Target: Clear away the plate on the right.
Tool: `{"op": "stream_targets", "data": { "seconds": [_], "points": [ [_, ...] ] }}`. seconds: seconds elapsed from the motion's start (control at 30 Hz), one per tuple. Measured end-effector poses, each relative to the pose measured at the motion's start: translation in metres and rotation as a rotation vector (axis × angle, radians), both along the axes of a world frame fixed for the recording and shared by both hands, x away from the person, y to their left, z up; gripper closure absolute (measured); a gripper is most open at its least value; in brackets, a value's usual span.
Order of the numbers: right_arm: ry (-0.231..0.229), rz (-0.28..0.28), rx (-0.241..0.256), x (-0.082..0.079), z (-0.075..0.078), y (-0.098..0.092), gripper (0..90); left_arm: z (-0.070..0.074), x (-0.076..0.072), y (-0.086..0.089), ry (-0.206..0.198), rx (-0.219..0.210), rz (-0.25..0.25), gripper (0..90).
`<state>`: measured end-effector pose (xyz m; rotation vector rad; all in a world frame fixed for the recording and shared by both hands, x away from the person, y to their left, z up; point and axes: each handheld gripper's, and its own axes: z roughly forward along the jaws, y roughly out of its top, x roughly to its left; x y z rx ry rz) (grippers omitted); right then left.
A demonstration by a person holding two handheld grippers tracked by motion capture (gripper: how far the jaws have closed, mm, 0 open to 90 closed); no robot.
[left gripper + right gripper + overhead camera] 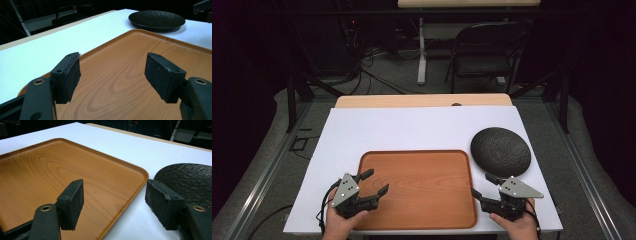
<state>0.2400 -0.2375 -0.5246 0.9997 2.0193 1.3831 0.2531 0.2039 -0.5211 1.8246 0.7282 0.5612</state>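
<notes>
– High view first: how do the grippers stand?
– Left gripper point(379, 182) and right gripper point(482, 185) both gape wide, holding nothing.
– And the tray point(422, 220)?
– Between them; the right straddles its edge, black plate point(500, 150) just beyond.
</notes>
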Motion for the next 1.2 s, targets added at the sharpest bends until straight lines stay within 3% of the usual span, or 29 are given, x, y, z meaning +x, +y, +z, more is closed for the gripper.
{"op": "stream_targets", "data": {
  "seconds": [0.37,0.73,0.93,1.2],
  "points": [
    [0.028,0.010,0.017,0.007,-0.001,0.000,30.5,-0.001,-0.003,0.004,0.013,-0.008,-0.006,27.3],
    [0.050,-0.018,0.035,0.008,0.000,-0.005,31.3,-0.001,0.000,0.008,0.083,-0.089,-0.003,27.3],
    [0.110,-0.051,0.048,0.015,0.004,-0.015,32.3,-0.002,0.003,0.006,0.097,-0.087,-0.008,27.3],
    [0.139,-0.108,0.038,0.034,0.017,-0.033,35.7,-0.002,0.005,0.006,0.102,-0.094,0.004,27.1]
  ]
}}
